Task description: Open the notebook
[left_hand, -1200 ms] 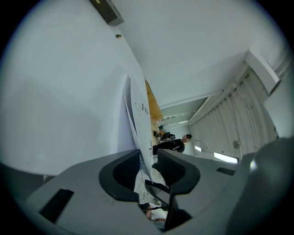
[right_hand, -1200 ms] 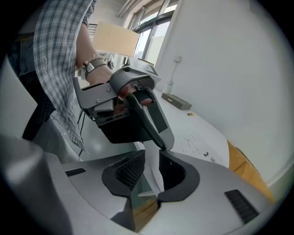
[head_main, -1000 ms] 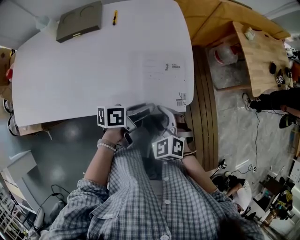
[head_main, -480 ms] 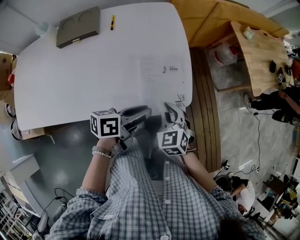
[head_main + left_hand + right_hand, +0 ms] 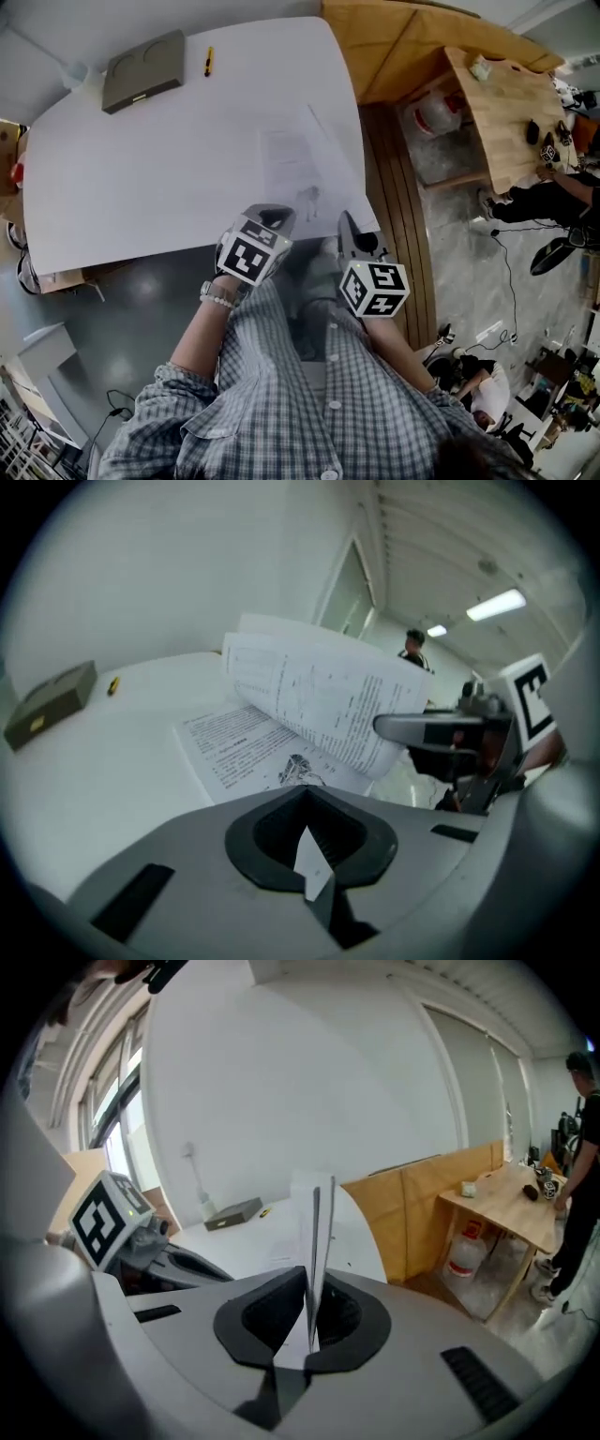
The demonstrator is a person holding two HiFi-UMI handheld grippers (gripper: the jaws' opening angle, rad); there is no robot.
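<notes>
The notebook [image 5: 286,155] is a thin white booklet lying near the front right of the white table [image 5: 141,178]. A printed page with a small drawing [image 5: 253,752] lies flat. Several pages [image 5: 323,700] curl up above it. My left gripper [image 5: 272,217] is shut on the near corner of the flat page [image 5: 309,853]. My right gripper [image 5: 345,225] is closing on the lifted pages [image 5: 317,1241], which stand edge-on between its pads. In the left gripper view the right gripper [image 5: 441,731] shows at the right.
A grey box [image 5: 142,70] and a yellow marker [image 5: 208,61] lie at the table's far side. Right of the table are a wooden partition [image 5: 403,37], a wooden desk [image 5: 506,103] with a water bottle [image 5: 433,114] beside it, and a person [image 5: 553,199].
Both grippers rolled over and moved forward onto the table's near edge. Their jaws went from open to closed on the notebook. Pages that lay flat now stand lifted at the right.
</notes>
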